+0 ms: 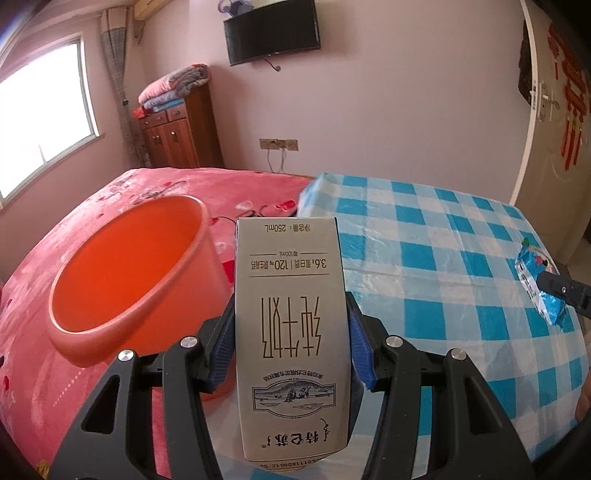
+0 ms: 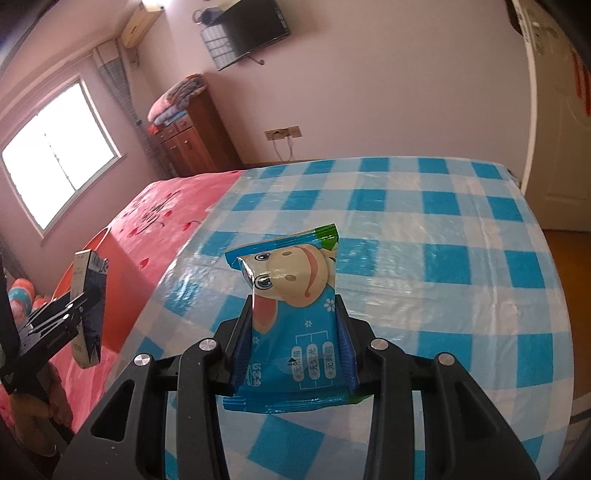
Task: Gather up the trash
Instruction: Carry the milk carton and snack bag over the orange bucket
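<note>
My left gripper (image 1: 291,325) is shut on a grey 250 mL milk carton (image 1: 291,314), held upside down above the table's left edge; it also shows at the far left of the right wrist view as the milk carton (image 2: 86,295). An orange bin (image 1: 129,273) stands just to its left on the pink bed, open side up. My right gripper (image 2: 293,332) is shut on a blue snack wrapper (image 2: 291,306) with a cartoon cow face, lifted off the checked tablecloth (image 2: 424,229). The same snack wrapper (image 1: 537,284) appears at the right edge of the left wrist view.
A blue and white checked cloth covers the table (image 1: 424,240), which butts against a bed with a pink blanket (image 1: 155,184). Behind stand a wooden cabinet (image 1: 181,133) with folded blankets, a wall TV (image 1: 271,35), a window (image 1: 40,122) and a door (image 1: 554,122).
</note>
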The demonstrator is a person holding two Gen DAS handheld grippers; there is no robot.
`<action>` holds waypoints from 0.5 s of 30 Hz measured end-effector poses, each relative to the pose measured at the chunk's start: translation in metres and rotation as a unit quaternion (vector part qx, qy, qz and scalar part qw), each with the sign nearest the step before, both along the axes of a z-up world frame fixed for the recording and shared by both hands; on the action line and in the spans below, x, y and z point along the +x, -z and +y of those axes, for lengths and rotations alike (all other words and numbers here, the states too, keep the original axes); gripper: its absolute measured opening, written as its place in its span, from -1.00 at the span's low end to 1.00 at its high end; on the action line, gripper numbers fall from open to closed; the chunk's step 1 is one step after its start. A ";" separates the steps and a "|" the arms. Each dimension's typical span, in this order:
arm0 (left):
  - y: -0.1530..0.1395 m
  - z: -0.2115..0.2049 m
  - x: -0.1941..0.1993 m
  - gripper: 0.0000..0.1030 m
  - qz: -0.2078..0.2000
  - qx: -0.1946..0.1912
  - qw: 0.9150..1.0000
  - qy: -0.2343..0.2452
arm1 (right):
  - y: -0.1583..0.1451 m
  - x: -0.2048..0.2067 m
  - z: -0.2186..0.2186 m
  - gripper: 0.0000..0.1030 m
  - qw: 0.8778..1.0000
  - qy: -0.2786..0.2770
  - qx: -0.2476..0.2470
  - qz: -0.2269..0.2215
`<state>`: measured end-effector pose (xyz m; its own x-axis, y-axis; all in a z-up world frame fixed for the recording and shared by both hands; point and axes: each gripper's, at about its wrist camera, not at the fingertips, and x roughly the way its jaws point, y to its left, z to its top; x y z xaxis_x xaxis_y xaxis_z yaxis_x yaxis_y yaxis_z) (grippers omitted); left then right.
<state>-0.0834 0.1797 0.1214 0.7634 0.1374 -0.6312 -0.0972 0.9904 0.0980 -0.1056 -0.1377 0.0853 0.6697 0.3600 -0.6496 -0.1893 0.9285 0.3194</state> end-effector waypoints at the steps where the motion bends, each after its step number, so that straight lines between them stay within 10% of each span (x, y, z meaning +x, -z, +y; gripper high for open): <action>1: -0.002 0.003 -0.001 0.06 -0.002 -0.001 1.000 -0.002 | -0.002 0.000 0.005 -0.21 1.000 -0.005 -0.001 -0.001; 15: -0.041 0.072 -0.013 0.07 -0.055 -0.002 0.996 -0.064 | -0.039 0.013 0.106 -0.21 0.992 -0.125 0.003 -0.010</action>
